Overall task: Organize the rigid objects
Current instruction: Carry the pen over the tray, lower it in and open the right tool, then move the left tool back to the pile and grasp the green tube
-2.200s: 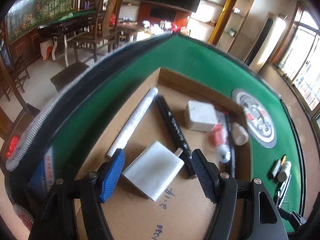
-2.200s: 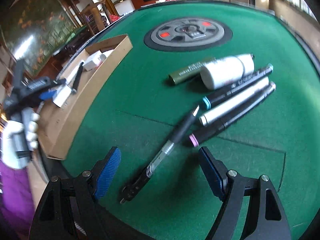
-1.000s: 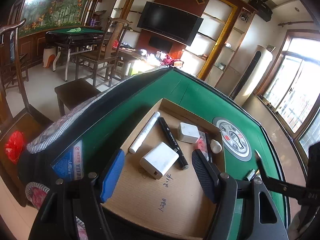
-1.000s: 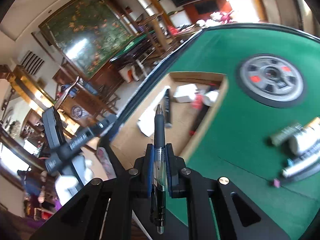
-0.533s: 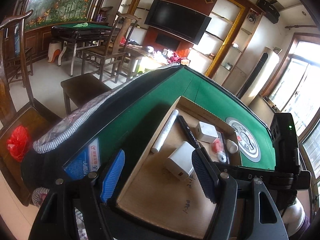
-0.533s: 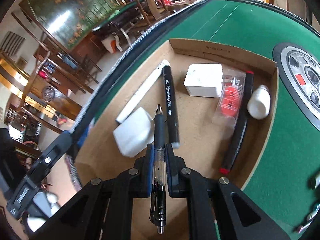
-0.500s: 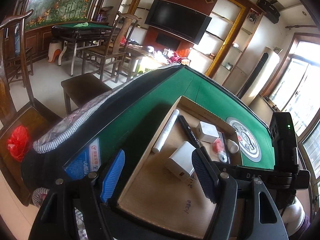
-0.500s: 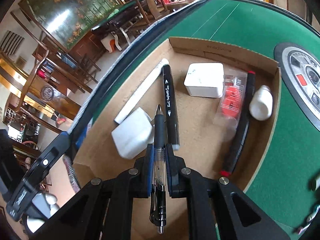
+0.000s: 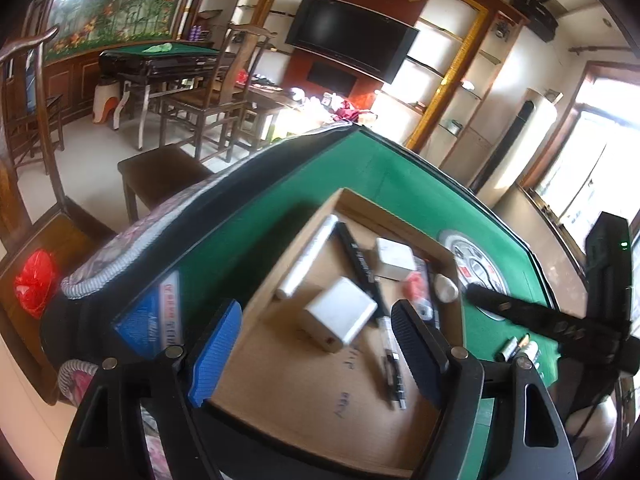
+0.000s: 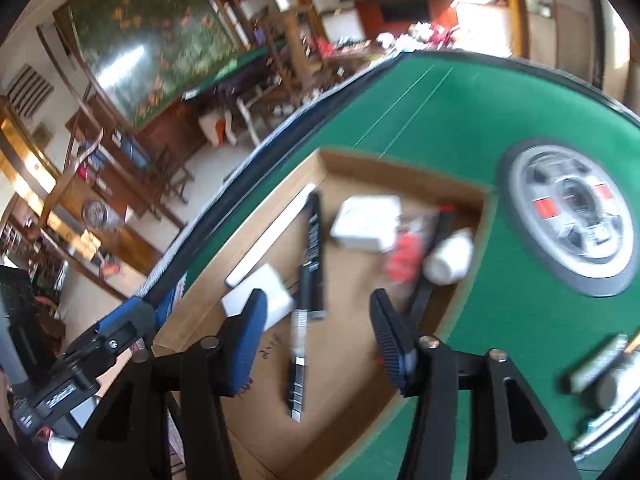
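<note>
A shallow cardboard tray [image 9: 280,400] [image 10: 400,164] lies on the green table. In it are a white tube [image 9: 308,260], a black marker [image 9: 356,256], two white boxes [image 9: 340,316] [image 9: 394,258], a red packet [image 9: 414,280], a white cap [image 9: 446,288] and a black-and-clear pen [image 9: 390,360] [image 10: 298,360] lying flat. My right gripper [image 10: 316,336] is open and empty just above the pen. My left gripper [image 9: 316,352] is open and empty above the tray's near end. The right gripper also shows in the left wrist view [image 9: 520,312].
Several markers and a white bottle [image 10: 600,384] lie on the green felt right of the tray. A round grey centre plate [image 10: 572,216] sits in the table. The table's padded edge [image 9: 160,220] runs at left, with chairs and floor beyond.
My right gripper opened and let go of the pen, which now lies in the tray. It has drawn back a little. My left gripper stayed open and shifted slightly.
</note>
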